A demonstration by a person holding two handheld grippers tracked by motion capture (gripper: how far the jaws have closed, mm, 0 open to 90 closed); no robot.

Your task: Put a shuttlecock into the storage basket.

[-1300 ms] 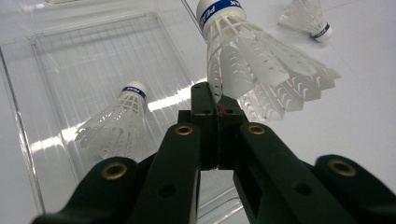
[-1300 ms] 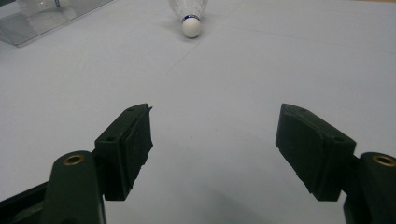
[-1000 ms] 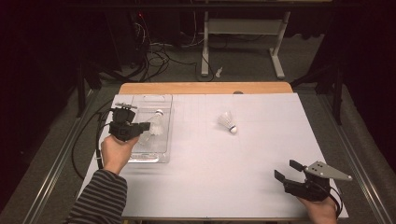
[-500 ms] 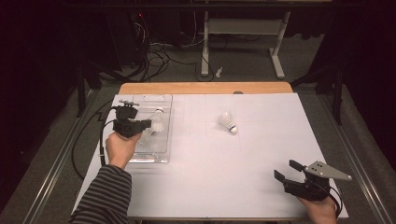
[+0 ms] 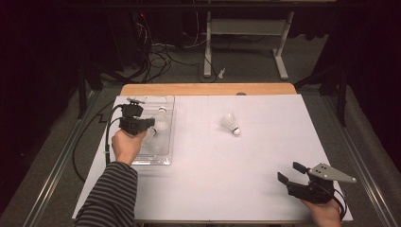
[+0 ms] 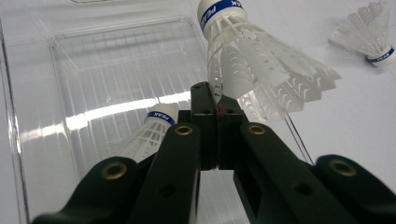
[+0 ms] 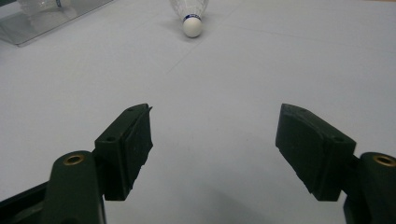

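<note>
My left gripper [image 6: 215, 100] is clenched on the skirt edge of a white plastic shuttlecock with a blue-banded cork [image 6: 254, 60], holding it above the clear ribbed plastic tray [image 5: 166, 106], cork end pointing away from me. A second white shuttlecock of the same make [image 6: 149, 133] lies inside that tray, just below my jaws. A third white shuttlecock [image 5: 230, 124] lies on the white table sheet [image 5: 213, 175], well to the right of the tray. My right gripper [image 7: 215, 149] rests far right of the tray, jaws released and spread, nothing between them.
</note>
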